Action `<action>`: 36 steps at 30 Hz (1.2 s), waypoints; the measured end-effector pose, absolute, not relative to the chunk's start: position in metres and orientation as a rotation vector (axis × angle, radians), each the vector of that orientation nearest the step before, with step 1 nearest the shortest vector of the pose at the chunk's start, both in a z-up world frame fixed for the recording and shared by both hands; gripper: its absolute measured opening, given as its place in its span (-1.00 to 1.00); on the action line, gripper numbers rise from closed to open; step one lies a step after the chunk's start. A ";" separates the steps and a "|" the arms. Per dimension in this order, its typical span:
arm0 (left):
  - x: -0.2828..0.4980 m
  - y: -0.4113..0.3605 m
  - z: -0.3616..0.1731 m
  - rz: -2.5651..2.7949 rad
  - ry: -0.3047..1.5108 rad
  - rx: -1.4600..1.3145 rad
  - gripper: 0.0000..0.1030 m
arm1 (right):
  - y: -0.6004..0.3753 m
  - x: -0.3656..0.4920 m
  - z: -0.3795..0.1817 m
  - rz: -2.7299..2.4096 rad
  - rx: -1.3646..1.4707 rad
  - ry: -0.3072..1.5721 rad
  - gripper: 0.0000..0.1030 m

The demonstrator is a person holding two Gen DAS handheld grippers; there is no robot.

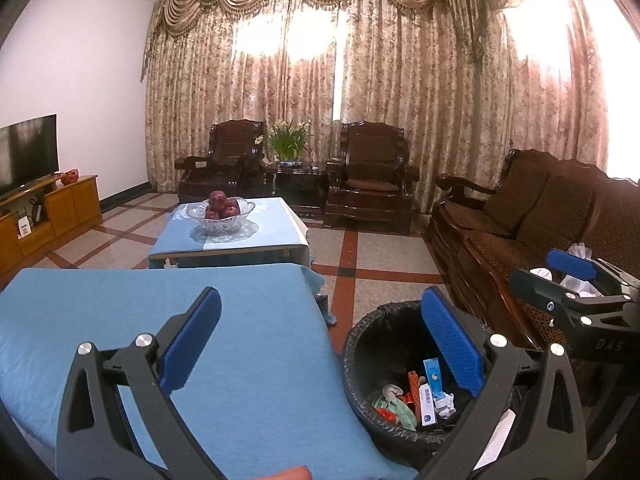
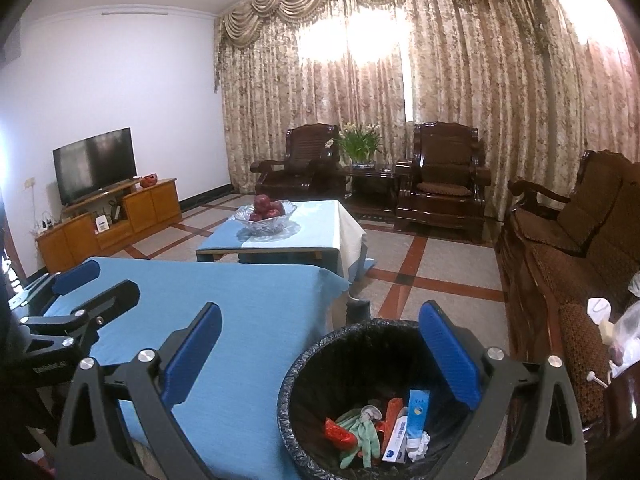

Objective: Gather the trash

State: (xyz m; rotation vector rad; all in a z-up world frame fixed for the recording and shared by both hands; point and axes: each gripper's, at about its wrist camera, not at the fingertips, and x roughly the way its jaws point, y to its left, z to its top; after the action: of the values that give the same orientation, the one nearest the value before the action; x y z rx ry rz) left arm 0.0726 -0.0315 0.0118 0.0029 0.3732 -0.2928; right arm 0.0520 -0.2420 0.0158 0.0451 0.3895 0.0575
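Both our grippers hang above the near desk [image 2: 256, 320] and the bin [image 2: 316, 364], jaws wide, nothing held.

Left gripper [image 1: 320, 344]: its left blue pad is over the blue desk cloth, its right pad over the bin's rim. Right gripper [image 2: 320, 348]: the same spread, left pad over the cloth, right pad over the far right of the bin.

Bin: black liner, standing on the tiled floor [image 2: 440, 264] just beside the desk's right edge. Trash inside it: a green glove [image 2: 358, 432], a red wrapper [image 2: 338, 432], an orange packet [image 2: 390, 412], a blue-and-white box [image 2: 418, 408], a white box [image 2: 396, 440] and crumpled tissue [image 2: 420, 444].

Near desk: we see only bare blue cloth.

Far desk [image 1: 280, 236]: glass bowl [image 1: 220, 216] with red apples [image 1: 220, 204].

Right: dark wooden sofa [image 1: 520, 220]. In the right wrist view, plastic bags [image 2: 628, 336] lie on its near end; contents unclear.

Far: two armchairs, a potted plant [image 1: 288, 140] between them, patterned curtains [image 1: 400, 80]. Left: a TV [image 2: 94, 164] on a wooden cabinet [image 2: 108, 220].
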 end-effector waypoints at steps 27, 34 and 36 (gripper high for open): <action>0.073 -0.029 0.010 -0.293 0.372 0.003 0.89 | -0.238 0.053 0.019 0.060 0.041 0.384 0.88; 0.073 -0.029 0.010 -0.294 0.372 0.003 0.89 | -0.238 0.053 0.019 0.061 0.041 0.385 0.88; 0.072 -0.029 0.010 -0.293 0.372 0.004 0.89 | -0.238 0.053 0.019 0.062 0.040 0.386 0.88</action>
State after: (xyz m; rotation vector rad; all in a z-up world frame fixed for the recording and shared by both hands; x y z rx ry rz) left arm 0.0724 -0.0290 0.0102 0.0036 0.3718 -0.2927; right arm 0.0525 -0.2377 0.0188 0.0397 0.3860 0.0621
